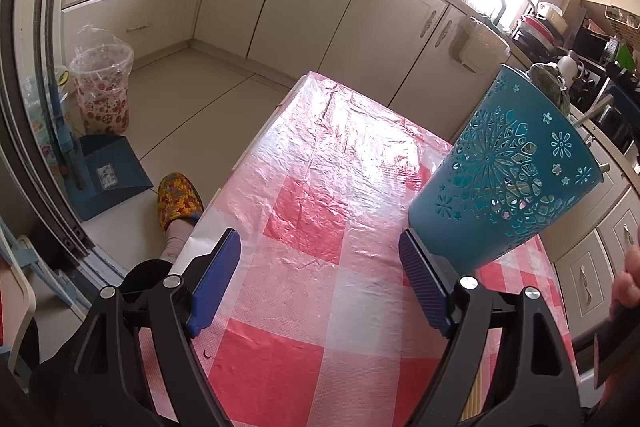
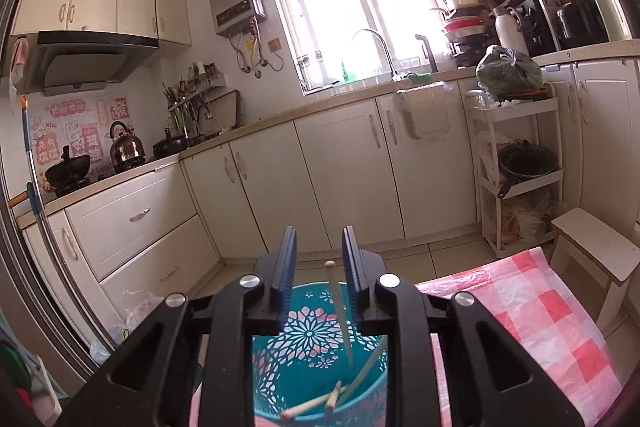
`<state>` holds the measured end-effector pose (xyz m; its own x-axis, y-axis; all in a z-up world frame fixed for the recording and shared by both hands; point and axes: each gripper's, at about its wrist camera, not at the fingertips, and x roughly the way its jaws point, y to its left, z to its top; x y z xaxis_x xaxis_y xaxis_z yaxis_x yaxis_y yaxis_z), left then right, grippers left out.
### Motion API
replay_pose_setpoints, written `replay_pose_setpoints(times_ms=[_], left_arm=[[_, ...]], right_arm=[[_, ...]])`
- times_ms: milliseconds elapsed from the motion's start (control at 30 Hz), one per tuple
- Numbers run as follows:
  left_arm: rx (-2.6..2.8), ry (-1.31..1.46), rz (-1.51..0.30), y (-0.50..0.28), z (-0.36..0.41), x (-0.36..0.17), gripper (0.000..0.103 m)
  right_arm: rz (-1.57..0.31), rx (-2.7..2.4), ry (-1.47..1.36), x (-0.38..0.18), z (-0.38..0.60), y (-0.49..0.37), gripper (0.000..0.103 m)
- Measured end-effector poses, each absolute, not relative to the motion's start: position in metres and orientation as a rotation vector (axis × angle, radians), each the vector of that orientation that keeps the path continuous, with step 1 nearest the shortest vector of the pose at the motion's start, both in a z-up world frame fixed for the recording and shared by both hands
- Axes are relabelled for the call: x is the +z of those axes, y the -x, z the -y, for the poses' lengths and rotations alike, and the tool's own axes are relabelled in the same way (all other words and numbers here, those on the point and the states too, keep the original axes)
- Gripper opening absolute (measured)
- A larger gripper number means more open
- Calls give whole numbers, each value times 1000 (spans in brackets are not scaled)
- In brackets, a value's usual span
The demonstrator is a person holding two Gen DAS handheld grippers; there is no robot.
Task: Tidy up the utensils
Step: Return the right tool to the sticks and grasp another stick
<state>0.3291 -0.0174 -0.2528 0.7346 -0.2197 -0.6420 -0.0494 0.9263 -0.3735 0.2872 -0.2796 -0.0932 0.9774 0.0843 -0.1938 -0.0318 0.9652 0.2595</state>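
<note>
A teal cut-out utensil holder (image 1: 508, 167) stands on the pink checked tablecloth (image 1: 312, 187), just outside the right finger of my left gripper (image 1: 320, 235). That gripper is open wide with only cloth between its pads. In the right wrist view my right gripper (image 2: 319, 233) hovers over the holder (image 2: 316, 355), jaws a little apart. One wooden chopstick (image 2: 340, 307) stands between them, its lower end inside the holder, close to the right pad, which does not seem to press on it. Several more chopsticks (image 2: 308, 407) lie inside the holder.
On the floor to the left of the table are a lined waste bin (image 1: 102, 87), a blue dustpan (image 1: 108, 175) and a person's slippered foot (image 1: 176, 201). A white stool (image 2: 592, 251) and a shelf trolley (image 2: 520, 163) stand beyond the table's far right corner. Cabinets line the walls.
</note>
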Motion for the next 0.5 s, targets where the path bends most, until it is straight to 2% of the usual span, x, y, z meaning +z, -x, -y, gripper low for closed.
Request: replay_pose_setpoints(times_ms=[133,233,500], left_arm=[[-89,367,-731,-327,20,-250,80],[-80,348,-726,-326,24,-247,81],[-54,277,-716,-312,32,-233,83]], right_arm=[[-183,68,-232,-88,283,-232,34],[-244,57,-192,-105,284,-201,40],[-668,54,-167,-206,283,-207,40]])
